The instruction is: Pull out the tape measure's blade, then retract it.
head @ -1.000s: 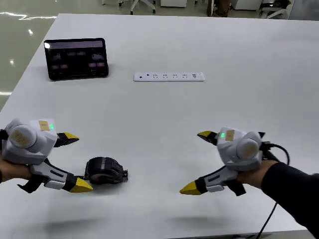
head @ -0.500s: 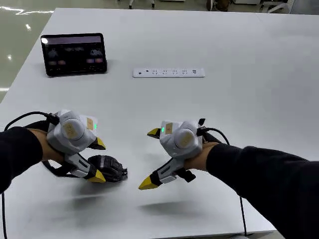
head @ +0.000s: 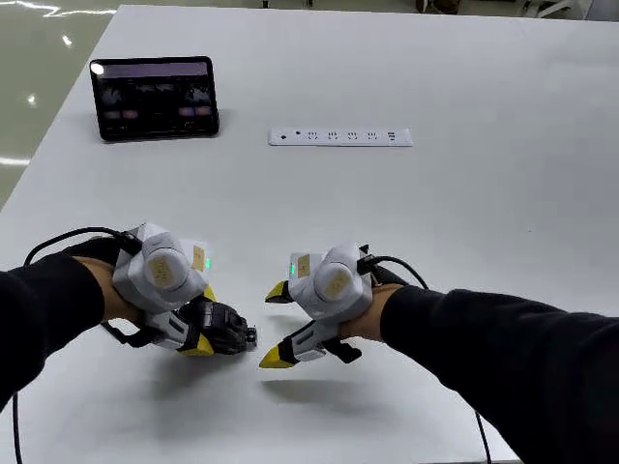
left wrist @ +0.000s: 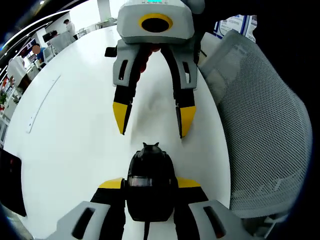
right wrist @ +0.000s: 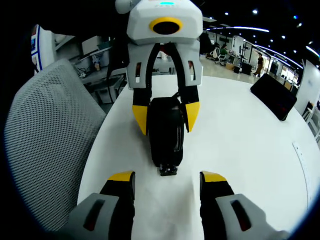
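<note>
Your headset looks steeply down from over the near edge of the table, with the tablet at 11 o'clock and the work close below centre. The camera on the left gripper and the one on the right gripper face each other at close range, low over the tabletop, each with the other at 12 o'clock. All three views share the tape measure.

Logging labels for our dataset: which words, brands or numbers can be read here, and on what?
No text reads clearly.
tablet screen: blurred.
Stickers on the left gripper and right gripper: too small.
tape measure: no legible marking.
power strip: markings too small.
</note>
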Tool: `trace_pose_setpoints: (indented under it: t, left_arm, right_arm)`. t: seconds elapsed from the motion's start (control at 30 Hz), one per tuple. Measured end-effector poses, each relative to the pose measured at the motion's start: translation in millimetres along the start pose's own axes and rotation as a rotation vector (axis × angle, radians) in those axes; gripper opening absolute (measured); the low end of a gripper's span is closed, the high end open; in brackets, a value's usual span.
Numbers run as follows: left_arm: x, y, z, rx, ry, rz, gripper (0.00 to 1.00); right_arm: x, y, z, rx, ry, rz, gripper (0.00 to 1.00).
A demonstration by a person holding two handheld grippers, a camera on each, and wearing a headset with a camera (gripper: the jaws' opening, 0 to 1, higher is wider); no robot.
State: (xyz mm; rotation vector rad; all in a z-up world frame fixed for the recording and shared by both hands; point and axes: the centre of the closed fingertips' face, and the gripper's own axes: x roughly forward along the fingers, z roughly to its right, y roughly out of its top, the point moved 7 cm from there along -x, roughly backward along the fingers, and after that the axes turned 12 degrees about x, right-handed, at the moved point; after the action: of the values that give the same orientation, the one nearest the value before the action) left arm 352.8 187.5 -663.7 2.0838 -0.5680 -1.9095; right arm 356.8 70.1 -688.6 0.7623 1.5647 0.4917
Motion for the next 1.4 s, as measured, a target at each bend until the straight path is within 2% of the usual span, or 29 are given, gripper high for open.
trace_pose_setpoints:
  t: [0.1, 0.2, 0.27, 0.43, 0.5, 0.77, 0.83, 0.97, 1.07, 1.23, 1.4]
  left_arm:
    - [0.2, -0.6, -1.3, 0.001, 0.000, -0.002, 0.33]
    - [1.1, -1.5, -2.6, -0.002, -0.003, -0.004, 0.33]
    - [1.6, -1.9, -2.9, 0.000, -0.006, -0.004, 0.33]
    - [2.4, -2.6, -2.6, 0.002, -0.005, -0.009, 0.33]
    - [2.5, -2.8, -2.7, 0.000, -0.003, -0.010, 0.33]
    - [3.5, -3.1, -2.5, 0.007, 0.007, -0.019, 0.33]
    - [3.1, -3.2, -2.5, 0.008, 0.011, -0.020, 0.33]
    - [1.9, -3.3, -1.2, 0.010, 0.013, -0.008, 0.33]
    - [1.4, -3.4, -1.4, 0.010, 0.010, -0.015, 0.33]
    - [2.1, -2.7, -1.5, -0.001, 0.012, -0.008, 0.33]
    - [2.1, -2.1, -1.9, -0.004, 0.007, -0.012, 0.33]
  right_arm:
    - [8.7, -2.4, 1.4, -0.008, -0.007, -0.021, 0.37]
    - [15.5, -5.9, 1.2, 0.014, 0.011, -0.042, 0.31]
    - [18.0, -6.0, 0.9, -0.003, 0.011, -0.052, 0.28]
    - [23.4, -5.0, 1.7, -0.008, 0.008, -0.055, 0.19]
    - [25.8, -3.6, 2.9, -0.032, -0.010, -0.047, 0.12]
    - [25.6, -1.8, 2.3, -0.051, 0.000, -0.048, 0.12]
    - [24.5, -3.2, 1.9, -0.078, -0.003, -0.037, 0.11]
    - [23.4, -3.3, 1.0, -0.079, 0.012, -0.035, 0.09]
    - [20.0, -3.7, 2.2, -0.057, 0.020, -0.026, 0.09]
    - [13.0, -13.5, 4.8, -0.014, 0.016, -0.019, 0.09]
    - [10.4, -16.7, 5.2, 0.002, 0.012, -0.020, 0.09]
